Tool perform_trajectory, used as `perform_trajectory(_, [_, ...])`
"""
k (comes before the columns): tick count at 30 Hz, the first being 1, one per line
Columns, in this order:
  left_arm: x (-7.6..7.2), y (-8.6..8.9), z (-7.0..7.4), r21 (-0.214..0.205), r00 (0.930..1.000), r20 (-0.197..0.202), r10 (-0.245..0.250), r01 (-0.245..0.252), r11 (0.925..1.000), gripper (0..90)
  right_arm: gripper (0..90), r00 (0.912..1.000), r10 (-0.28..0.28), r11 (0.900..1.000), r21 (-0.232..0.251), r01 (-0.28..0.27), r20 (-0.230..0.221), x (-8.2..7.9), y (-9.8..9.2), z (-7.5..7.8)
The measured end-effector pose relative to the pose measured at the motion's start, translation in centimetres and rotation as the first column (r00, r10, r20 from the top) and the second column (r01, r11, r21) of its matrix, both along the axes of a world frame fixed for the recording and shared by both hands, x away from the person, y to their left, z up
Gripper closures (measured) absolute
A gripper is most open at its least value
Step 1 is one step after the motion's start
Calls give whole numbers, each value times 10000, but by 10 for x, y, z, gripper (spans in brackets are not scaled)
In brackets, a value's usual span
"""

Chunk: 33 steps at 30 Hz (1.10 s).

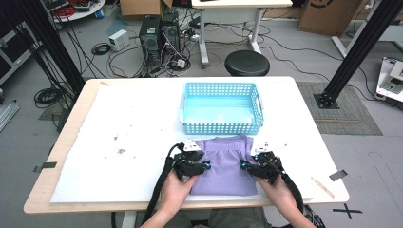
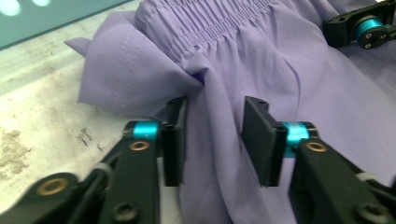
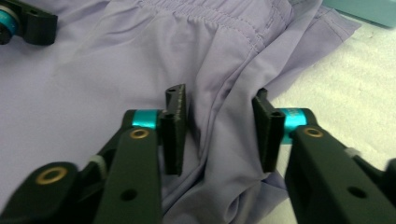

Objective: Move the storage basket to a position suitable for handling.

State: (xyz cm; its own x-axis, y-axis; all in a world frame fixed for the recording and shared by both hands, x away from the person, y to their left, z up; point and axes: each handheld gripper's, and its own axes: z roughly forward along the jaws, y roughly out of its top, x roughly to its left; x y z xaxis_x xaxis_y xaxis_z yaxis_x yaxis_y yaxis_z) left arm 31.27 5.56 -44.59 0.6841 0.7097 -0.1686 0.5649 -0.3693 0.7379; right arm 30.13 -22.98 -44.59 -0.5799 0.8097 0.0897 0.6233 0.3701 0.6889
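Two grippers work one purple garment (image 1: 224, 164) near the front edge of the table (image 1: 95, 95). The left gripper (image 2: 215, 140) has its jaws partly apart with a raised fold of fabric bunched between them; whether the pads press it cannot be told. The right gripper (image 3: 219, 135) stands likewise, astride a ridge of cloth at the garment's right edge. Each hand, left hand (image 1: 177, 187) and right hand (image 1: 280, 190), enters from the front edge, its gripper angled inward and down. One light-blue basket (image 1: 221, 124) sits just behind the garment's elastic waistband (image 2: 219, 23), toward the table's far edge.
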Motion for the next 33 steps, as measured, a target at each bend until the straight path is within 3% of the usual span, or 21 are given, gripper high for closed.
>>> perform_trajectory(4, [2, -1, 0, -95, 9998, -44, -193, 193, 9998, 754, 764, 9999, 151, 9999, 72, -151, 38, 1, 0, 0])
perform_trajectory(10, [1, 0, 1, -135, 9987, 63, -498, 499, 9987, 837, 834, 9990, 438, 9986, 307, -441, 100, 0, -2, 2])
perform_trajectory(16, [-4, 1, 8, -292, 9963, 346, -781, 792, 9964, 848, 845, 9966, 550, 9969, 538, -583, 609, -7, -7, 11])
perform_trajectory(24, [-13, 9, 35, -706, 9903, 1077, -880, 960, 9929, 850, 846, 9874, 598, 9928, 943, -741, 1463, -15, -11, 35])
perform_trajectory(33, [-7, 20, 61, -828, 9835, 1533, -964, 1100, 9905, 850, 846, 9761, 674, 9878, 1237, -944, 2066, -12, -6, 61])
